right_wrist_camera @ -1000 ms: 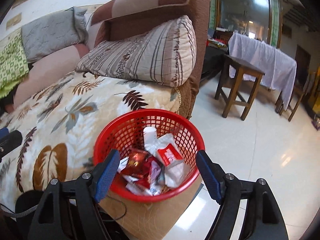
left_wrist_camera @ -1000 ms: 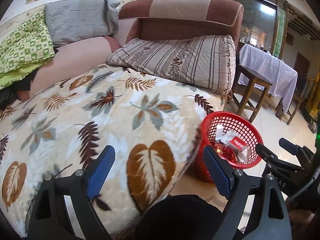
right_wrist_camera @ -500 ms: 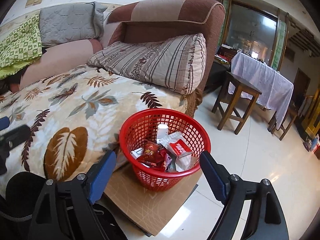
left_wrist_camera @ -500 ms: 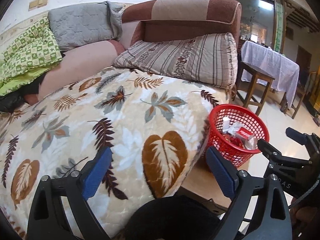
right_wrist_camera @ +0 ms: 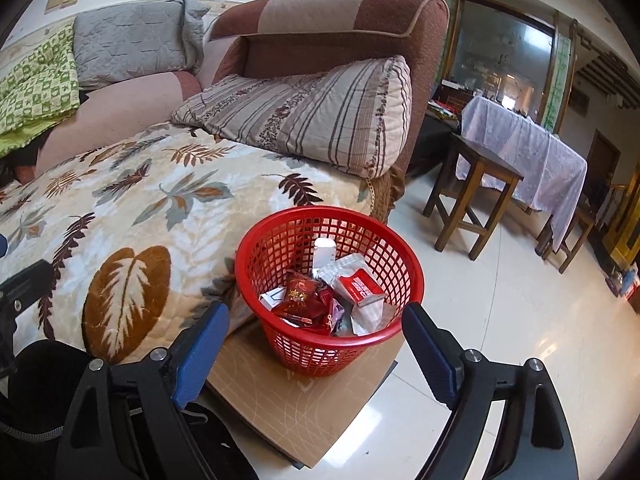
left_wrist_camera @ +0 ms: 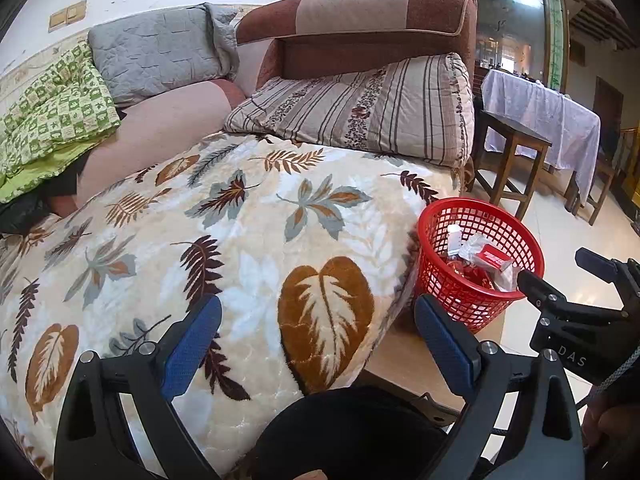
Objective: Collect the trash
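Left gripper [left_wrist_camera: 318, 344] hung over leaf-print blanket [left_wrist_camera: 240, 248], jaws just widened, nothing between; red basket [left_wrist_camera: 480, 300] of wrappers sat right of it. Right gripper [right_wrist_camera: 316, 350] also spread wide, empty, basket [right_wrist_camera: 280, 248] just ahead on brown board [right_wrist_camera: 304, 408].

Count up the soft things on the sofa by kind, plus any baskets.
Pillows: 2, a striped pillow and a grey pillow
Blankets: 2, a leaf blanket and a green blanket
Baskets: 1, a red basket holding wrappers
Total: 5
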### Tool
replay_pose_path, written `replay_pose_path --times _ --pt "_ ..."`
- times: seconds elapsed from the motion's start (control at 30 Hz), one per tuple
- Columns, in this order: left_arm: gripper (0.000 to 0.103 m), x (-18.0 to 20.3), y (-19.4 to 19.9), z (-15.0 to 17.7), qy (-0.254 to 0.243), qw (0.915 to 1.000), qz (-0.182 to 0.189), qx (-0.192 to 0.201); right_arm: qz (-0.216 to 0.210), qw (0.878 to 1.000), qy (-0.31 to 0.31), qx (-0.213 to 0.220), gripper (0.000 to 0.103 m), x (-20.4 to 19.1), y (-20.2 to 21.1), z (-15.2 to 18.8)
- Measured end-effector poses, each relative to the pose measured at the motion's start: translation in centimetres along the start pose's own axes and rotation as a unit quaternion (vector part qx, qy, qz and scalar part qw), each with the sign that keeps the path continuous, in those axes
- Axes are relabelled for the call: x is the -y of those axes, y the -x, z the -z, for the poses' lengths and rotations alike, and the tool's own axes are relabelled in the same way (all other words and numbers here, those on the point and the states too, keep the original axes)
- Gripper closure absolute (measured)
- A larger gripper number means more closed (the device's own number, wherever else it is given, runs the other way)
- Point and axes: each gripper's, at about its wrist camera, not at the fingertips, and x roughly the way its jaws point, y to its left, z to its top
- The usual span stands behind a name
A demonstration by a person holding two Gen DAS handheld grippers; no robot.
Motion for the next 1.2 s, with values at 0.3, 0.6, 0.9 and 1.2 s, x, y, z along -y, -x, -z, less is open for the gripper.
replay_pose_path --times 0.3,0.6,0.9,1.2 --pt "0.006 0.0 -0.1 -0.3 0.002 1.0000 0.001 0.006 -0.002 1.000 -0.003 -0.002 0.012 0.1 -0.3 0.0" --pt "0.006 0.8 0.2 -0.3 -0.019 0.9996 -0.008 0.017 0.001 1.000 -0.003 -0.004 0.012 0.2 -0.5 0.1" --pt "0.006 1.3 0.6 -0.8 -0.034 0.9986 -0.026 0.033 0.000 1.000 -0.002 -0.005 0.012 0.2 -0.5 0.2" --pt "0.006 1.9 0.7 -0.7 -0.057 0.9951 -0.069 0.043 0.001 1.000 -0.002 -0.005 0.012 0.1 -0.5 0.2"
